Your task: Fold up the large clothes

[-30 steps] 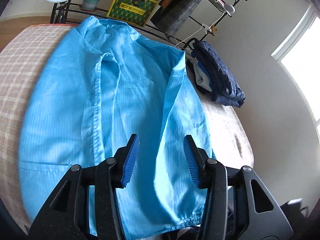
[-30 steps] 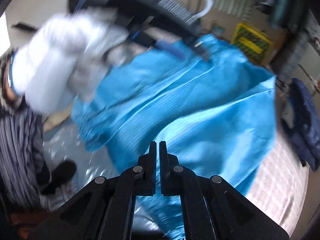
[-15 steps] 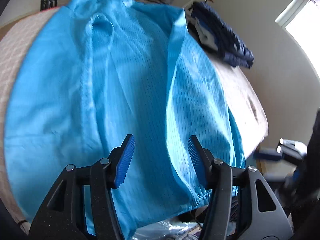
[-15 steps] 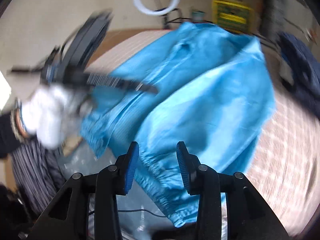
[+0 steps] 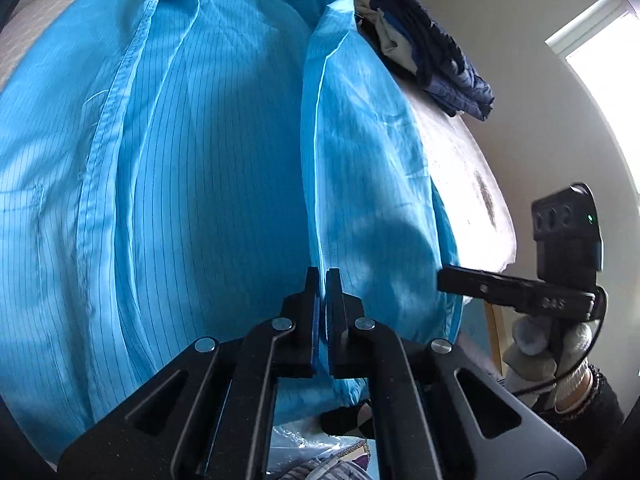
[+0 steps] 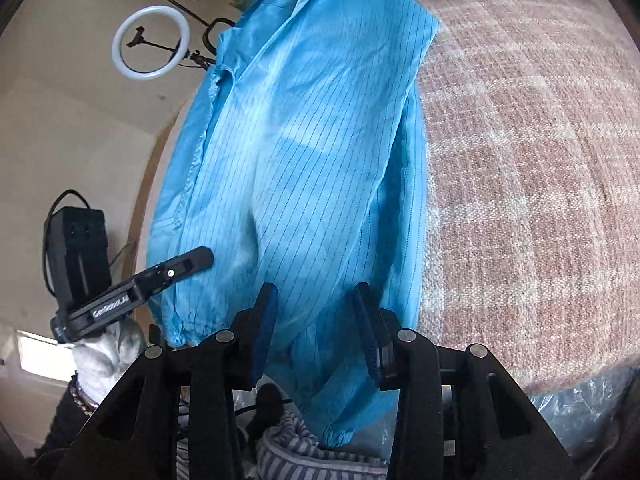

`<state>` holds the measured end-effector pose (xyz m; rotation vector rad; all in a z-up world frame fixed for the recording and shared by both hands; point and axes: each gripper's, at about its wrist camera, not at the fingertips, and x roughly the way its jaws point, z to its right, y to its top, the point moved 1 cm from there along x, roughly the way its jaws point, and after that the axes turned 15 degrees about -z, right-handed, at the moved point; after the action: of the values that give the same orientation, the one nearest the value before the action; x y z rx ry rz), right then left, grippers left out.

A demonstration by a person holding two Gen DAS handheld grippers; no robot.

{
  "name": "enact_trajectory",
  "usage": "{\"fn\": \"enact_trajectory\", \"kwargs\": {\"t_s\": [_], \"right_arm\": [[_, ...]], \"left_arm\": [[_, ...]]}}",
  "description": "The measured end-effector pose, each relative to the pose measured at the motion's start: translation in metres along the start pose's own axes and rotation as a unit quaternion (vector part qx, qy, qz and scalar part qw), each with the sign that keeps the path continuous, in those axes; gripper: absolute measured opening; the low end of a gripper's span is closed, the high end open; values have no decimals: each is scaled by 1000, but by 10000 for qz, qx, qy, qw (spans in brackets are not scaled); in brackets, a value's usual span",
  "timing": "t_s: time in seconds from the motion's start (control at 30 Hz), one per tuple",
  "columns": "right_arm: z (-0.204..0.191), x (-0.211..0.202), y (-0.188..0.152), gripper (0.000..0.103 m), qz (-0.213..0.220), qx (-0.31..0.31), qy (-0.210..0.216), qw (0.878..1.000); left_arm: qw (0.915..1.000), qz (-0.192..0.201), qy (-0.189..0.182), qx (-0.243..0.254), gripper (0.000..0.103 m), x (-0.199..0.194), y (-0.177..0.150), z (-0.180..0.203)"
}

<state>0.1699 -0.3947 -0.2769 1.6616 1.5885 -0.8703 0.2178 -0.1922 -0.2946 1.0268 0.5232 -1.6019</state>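
Observation:
A large light-blue pinstriped garment (image 5: pixel 200 160) lies spread over the table, its cuffed sleeves hanging off the near edge (image 6: pixel 312 140). My left gripper (image 5: pixel 323 276) is shut on a raised fold of this garment near its lower hem. The fold line runs straight into the jaws. From the right wrist view the left gripper (image 6: pixel 192 260) lies over the garment's left edge. My right gripper (image 6: pixel 316 288) hovers over the lower right sleeve with its jaws closing; fabric lies between them, but the pads do not press on it. In the left wrist view the right gripper (image 5: pixel 444 276) reaches in from the right.
A pile of dark blue clothes (image 5: pixel 436 48) sits at the far end of the table. The pink checked table cover (image 6: pixel 540 160) is bare right of the garment. A ring light (image 6: pixel 151 42) stands behind. Clear plastic (image 6: pixel 580 408) and the person's striped clothing (image 6: pixel 312 452) are below the table edge.
The left gripper has come down onto the garment and its jaws have gone from wide open to shut. The right gripper has rolled, swung over the sleeve and opened from shut.

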Motion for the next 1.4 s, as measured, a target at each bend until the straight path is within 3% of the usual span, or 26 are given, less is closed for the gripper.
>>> {"fn": "enact_trajectory", "kwargs": {"t_s": [0.03, 0.07, 0.23, 0.47, 0.57, 0.7, 0.77, 0.83, 0.9, 0.97, 1.03, 1.1, 1.2, 1.33, 1.4], "right_arm": [[-2, 2, 2, 12, 25, -20, -22, 10000], [-6, 6, 4, 3, -1, -48, -111, 9999], [-23, -9, -2, 1, 207, -308, -552, 9978], [-22, -20, -16, 1, 223, -364, -656, 9969], [-27, -14, -25, 1, 49, -556, -771, 9955], [-29, 3, -29, 1, -196, -723, -1478, 9862], [-32, 7, -26, 1, -259, -735, -1582, 9843], [-37, 4, -25, 2, -280, -806, -1543, 9843], [-45, -5, -24, 6, -225, -918, -1550, 9834], [-51, -19, -27, 17, -86, -1081, -1556, 9818], [-57, -36, -25, 29, 157, -1236, -1524, 9804], [-62, -55, -11, 30, 479, -1270, -1383, 9811], [-57, -81, 21, 30, 845, -1089, -873, 9866], [-35, -106, 67, 31, 1271, -751, -369, 9884], [-14, -117, 94, 31, 1459, -488, -33, 9881]], "left_arm": [[10000, 17, -30, -21, 0, -1, -2, 1], [10000, 35, -68, -40, 0, -2, -7, 2], [9997, 142, -160, -135, 0, -13, -23, -5], [9996, 185, -185, -129, 0, -20, -41, -5], [9998, 122, -106, -81, 0, -20, -59, -1], [9994, -267, 186, 83, 0, -2, -81, 2], [9983, -399, 391, 174, 0, -1, -82, 7], [9980, -277, 519, 224, 0, -12, -80, 11], [9978, -48, 618, 251, 0, -34, -73, 16], [9973, 158, 660, 295, 5, -58, -62, 20], [9953, 349, 802, 404, 26, -79, -41, 25], [9912, 644, 1044, 492, 36, -98, -12, 33], [9891, 824, 1101, 533, 39, -109, 39, 40], [9854, 1027, 1223, 598, 53, -104, 101, 47], [9792, 1051, 1549, 781, 53, -87, 132, 56]]}}
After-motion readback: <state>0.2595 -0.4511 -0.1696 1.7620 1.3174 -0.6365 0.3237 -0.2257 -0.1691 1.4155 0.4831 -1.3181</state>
